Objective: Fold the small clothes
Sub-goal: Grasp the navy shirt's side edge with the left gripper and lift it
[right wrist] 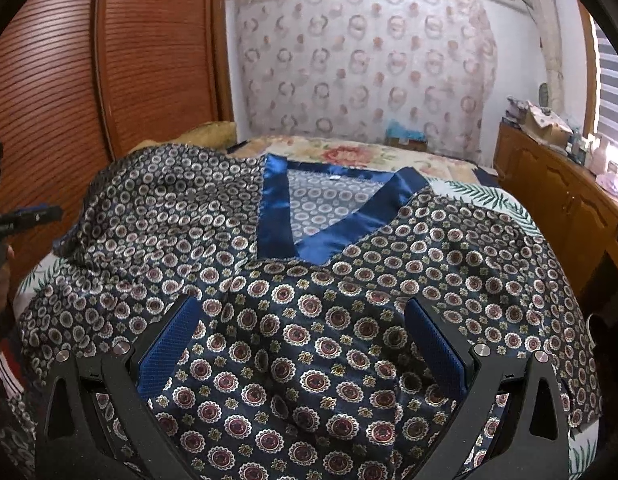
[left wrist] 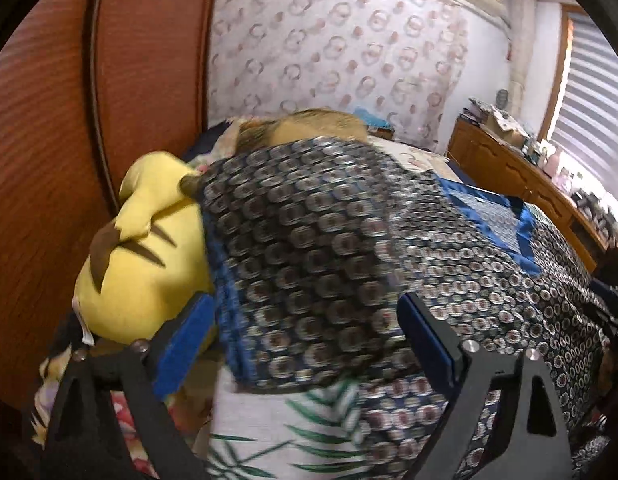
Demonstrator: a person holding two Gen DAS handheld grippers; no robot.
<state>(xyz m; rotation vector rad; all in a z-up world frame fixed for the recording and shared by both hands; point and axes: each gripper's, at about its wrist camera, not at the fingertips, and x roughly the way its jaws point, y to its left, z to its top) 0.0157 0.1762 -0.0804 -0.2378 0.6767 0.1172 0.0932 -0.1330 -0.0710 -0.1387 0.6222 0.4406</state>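
Satin-like navy top [left wrist: 309, 248] with medallion print fills the centre of the left wrist view, one side lifted and folded over into a blurred hump at frame middle. Left gripper [left wrist: 305, 344] at the bottom has its blue pads spread wide, the cloth edge lying between them but neither pad pressing it; nothing held. Yellow plush toy [left wrist: 137, 248] sits at left, just beside the folded part. White leaf-print bedsheet [left wrist: 269, 432] shows at bottom centre under the cloth.

Right wrist view: same top [right wrist: 309, 320] spreads flat across the lower and middle frame, blue V-neck band [right wrist: 309, 240] pointing toward the camera at centre. Right gripper [right wrist: 301, 356] at the bottom hovers over the chest panel, pads wide apart, empty. Left tool is partly visible at the far left edge.

Judgement: fabric looks thin, light, limp and slick, likely to slide off a fold. Best hold seems a hem, sleeve end or shoulder seam, pinching a doubled edge.
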